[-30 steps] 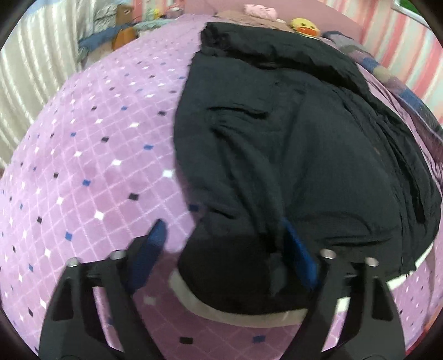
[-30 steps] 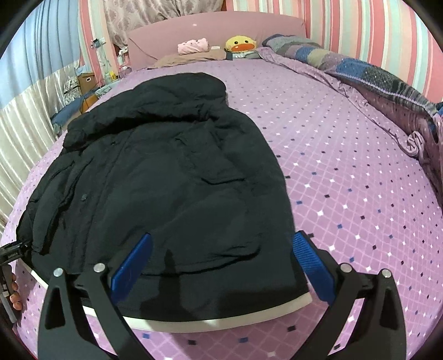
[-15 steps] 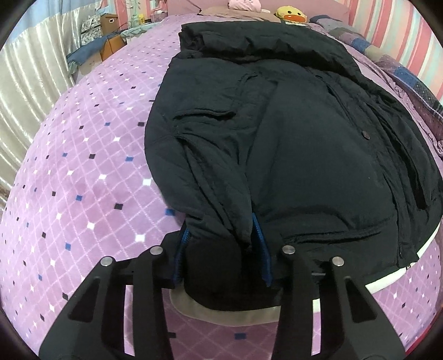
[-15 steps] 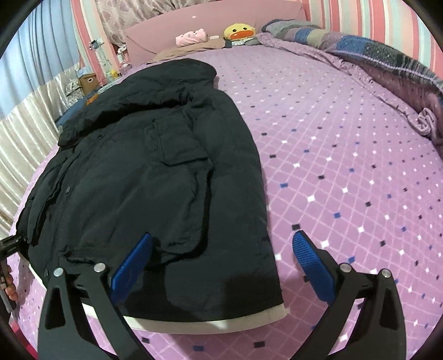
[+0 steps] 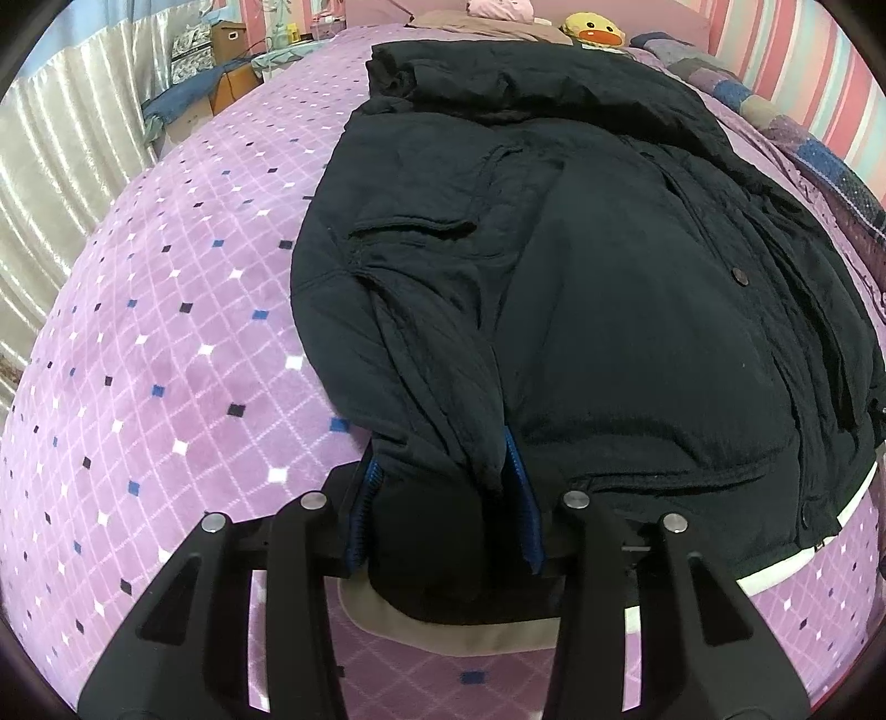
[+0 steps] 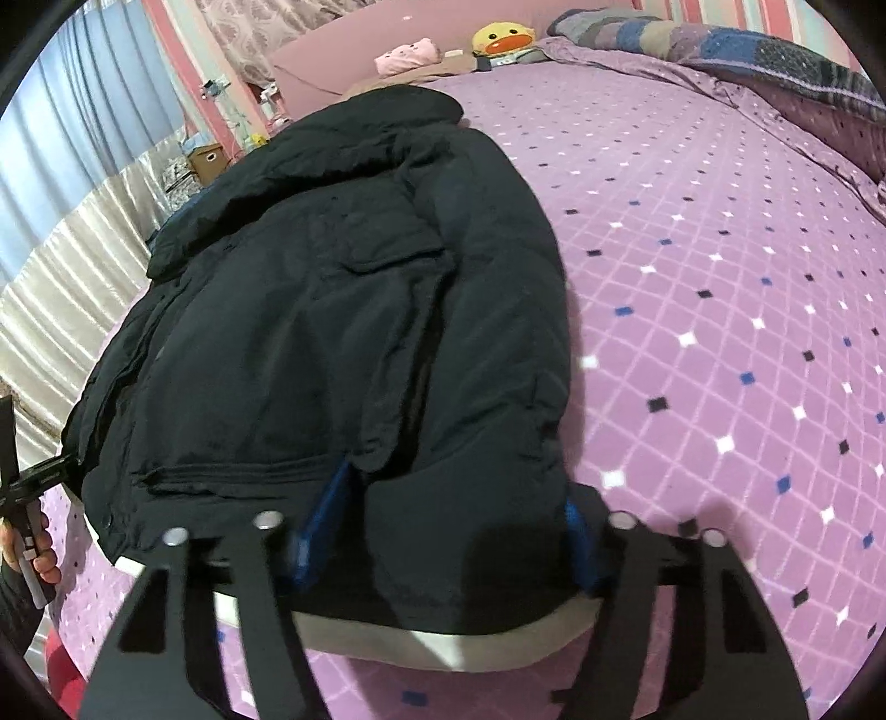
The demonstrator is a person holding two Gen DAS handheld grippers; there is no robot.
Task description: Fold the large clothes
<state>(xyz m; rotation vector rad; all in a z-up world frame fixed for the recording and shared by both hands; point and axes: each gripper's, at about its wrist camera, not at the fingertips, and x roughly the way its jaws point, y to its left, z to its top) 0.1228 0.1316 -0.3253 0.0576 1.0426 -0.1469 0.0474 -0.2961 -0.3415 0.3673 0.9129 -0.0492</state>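
A large black jacket [image 5: 609, 288] with a pale lining at the hem lies spread on the purple bedspread [image 5: 166, 332]. My left gripper [image 5: 443, 498] is shut on the jacket's left hem corner, with bunched fabric between its blue pads. In the right wrist view the same jacket [image 6: 343, 310] fills the left half. My right gripper [image 6: 443, 531] is closing on the right hem corner, with thick fabric between its blue pads [image 6: 318, 526]. The other hand-held gripper [image 6: 22, 482] shows at the far left edge.
A yellow duck plush [image 5: 592, 27] and a pink item [image 5: 498, 8] lie at the headboard. A patchwork quilt [image 6: 775, 61] is heaped along the bed's right side. Boxes [image 5: 199, 55] and a pale curtain [image 5: 66, 166] stand off the bed's left side.
My left gripper closed on the left hem corner and now holds it. My right gripper moved to the right hem corner and its jaws narrowed around the fabric.
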